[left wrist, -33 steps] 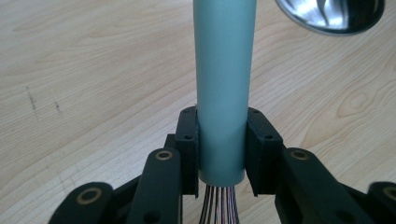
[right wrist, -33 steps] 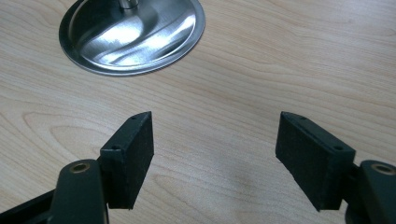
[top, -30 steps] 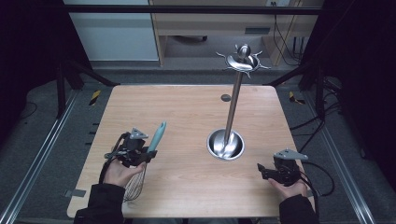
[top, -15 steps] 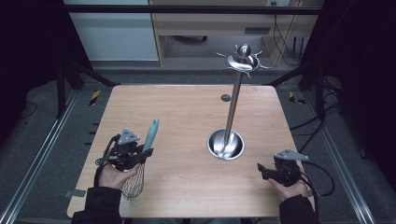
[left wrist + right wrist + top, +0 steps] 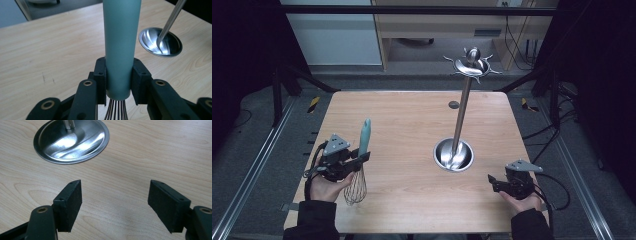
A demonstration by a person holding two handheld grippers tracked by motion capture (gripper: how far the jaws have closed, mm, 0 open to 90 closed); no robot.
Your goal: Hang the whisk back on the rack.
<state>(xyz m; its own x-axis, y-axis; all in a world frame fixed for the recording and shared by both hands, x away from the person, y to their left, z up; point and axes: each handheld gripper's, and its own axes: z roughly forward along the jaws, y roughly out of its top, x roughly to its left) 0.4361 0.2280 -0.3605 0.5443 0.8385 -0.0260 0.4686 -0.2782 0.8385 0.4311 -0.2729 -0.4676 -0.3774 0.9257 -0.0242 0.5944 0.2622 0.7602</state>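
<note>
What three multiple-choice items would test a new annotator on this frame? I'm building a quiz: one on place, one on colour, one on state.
1. Where is the stand's round base?
A. right of table centre
B. far left corner
C. off the table

2. What colour is the whisk handle?
A. red
B. pale teal
C. yellow

3. How is the right gripper?
A. shut on a spoon
B. shut, empty
C. open, empty

Key: 1 A, the high view places it there; 2 B, the left gripper clamps a teal handle; 3 C, its jaws stand apart over bare wood.
</note>
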